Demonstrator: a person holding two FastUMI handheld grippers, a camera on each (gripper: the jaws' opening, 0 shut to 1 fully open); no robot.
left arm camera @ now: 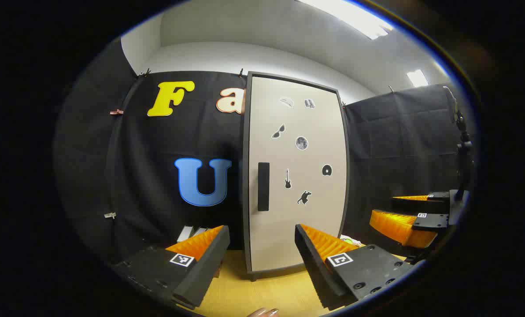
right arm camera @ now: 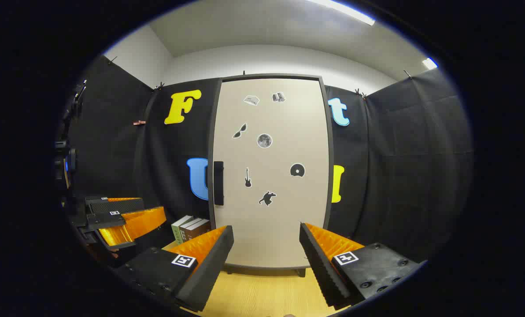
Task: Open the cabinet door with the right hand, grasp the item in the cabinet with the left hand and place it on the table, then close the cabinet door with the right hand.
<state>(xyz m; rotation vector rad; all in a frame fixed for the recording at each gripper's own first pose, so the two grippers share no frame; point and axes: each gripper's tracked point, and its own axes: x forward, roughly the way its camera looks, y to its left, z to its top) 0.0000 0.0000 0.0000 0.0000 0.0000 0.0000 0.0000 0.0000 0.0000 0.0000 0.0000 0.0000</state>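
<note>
While shut, pale cabinet door [right arm camera: 271,171], dark handle [right arm camera: 218,182]

Both my cameras face the closed cabinet door [left arm camera: 295,176] [right arm camera: 269,171] over the table [left arm camera: 267,295] [right arm camera: 262,295] (the left one slightly from its left).

Looks like a staged recording booth set up inside an office-type room, not anyone's actual home. Black cloth [right arm camera: 403,167] is clipped up as walls from 9 to 3 o'clock, with plain white walls and ceiling strip lights [right arm camera: 346,12] showing above it at 12. A lone sticker-covered cabinet [right arm camera: 269,176] stands dead centre on a light wooden table [right arm camera: 262,295], with a few books [right arm camera: 190,229] at 8 o'clock.
</note>
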